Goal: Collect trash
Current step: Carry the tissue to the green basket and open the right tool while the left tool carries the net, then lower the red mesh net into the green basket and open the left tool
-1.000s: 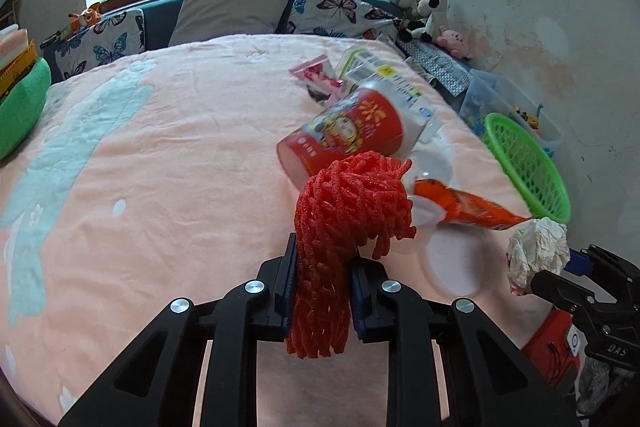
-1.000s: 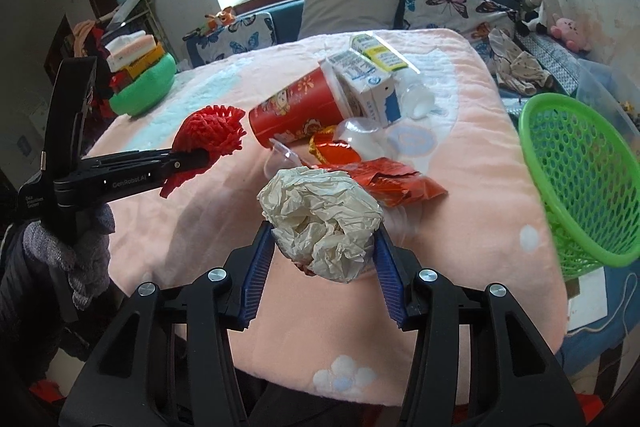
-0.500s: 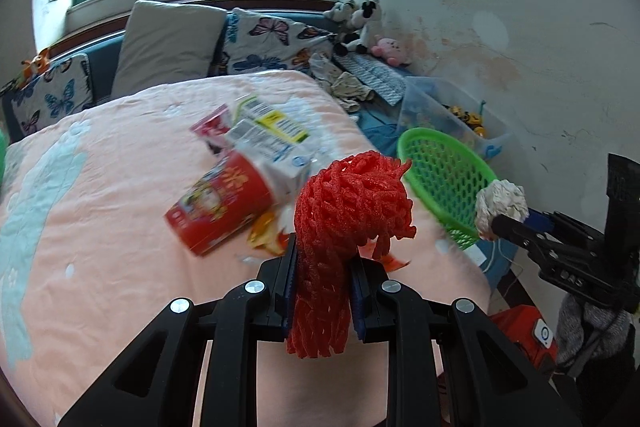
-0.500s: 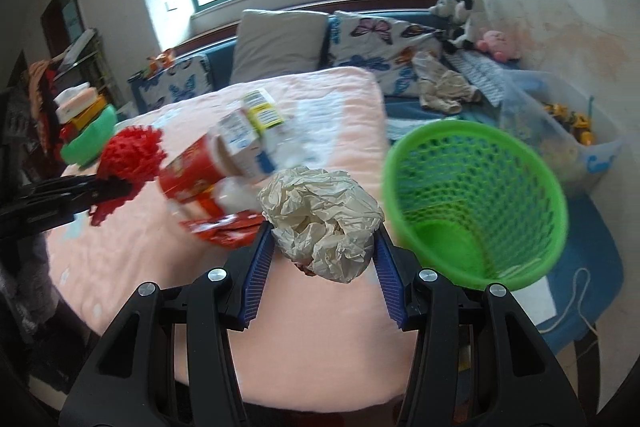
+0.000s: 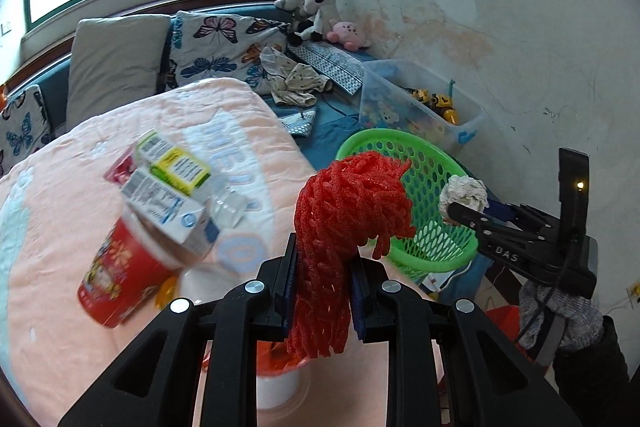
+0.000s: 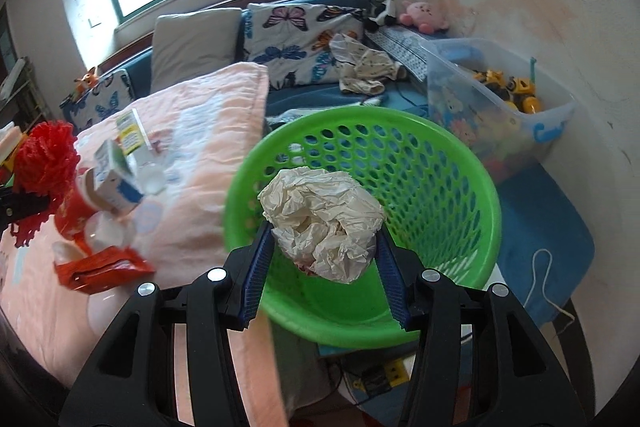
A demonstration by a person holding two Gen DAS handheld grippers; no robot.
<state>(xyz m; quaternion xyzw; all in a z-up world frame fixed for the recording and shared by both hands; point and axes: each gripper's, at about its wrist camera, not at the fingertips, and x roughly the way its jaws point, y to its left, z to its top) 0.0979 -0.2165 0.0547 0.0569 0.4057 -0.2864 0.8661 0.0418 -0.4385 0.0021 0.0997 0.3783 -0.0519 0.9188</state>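
My left gripper (image 5: 322, 281) is shut on a red foam net (image 5: 344, 211) and holds it above the right edge of the pink blanket, just left of the green basket (image 5: 434, 183). My right gripper (image 6: 323, 245) is shut on a crumpled paper ball (image 6: 324, 217) and holds it over the open basket (image 6: 452, 187). The right gripper and its paper ball (image 5: 464, 193) also show in the left wrist view, at the basket's right rim. The red net (image 6: 46, 163) shows at the far left of the right wrist view.
On the pink blanket (image 5: 60, 187) lie a red cup (image 5: 120, 275), two milk cartons (image 5: 168, 195), a clear plastic lid and a red wrapper (image 6: 100, 269). A clear bin of toys (image 6: 500, 111) stands behind the basket by the wall. Pillows (image 5: 116, 63) line the back.
Both grippers have swung right, away from the trash pile, with their loads. The paper ball is now over the green basket and the red net is beside it.
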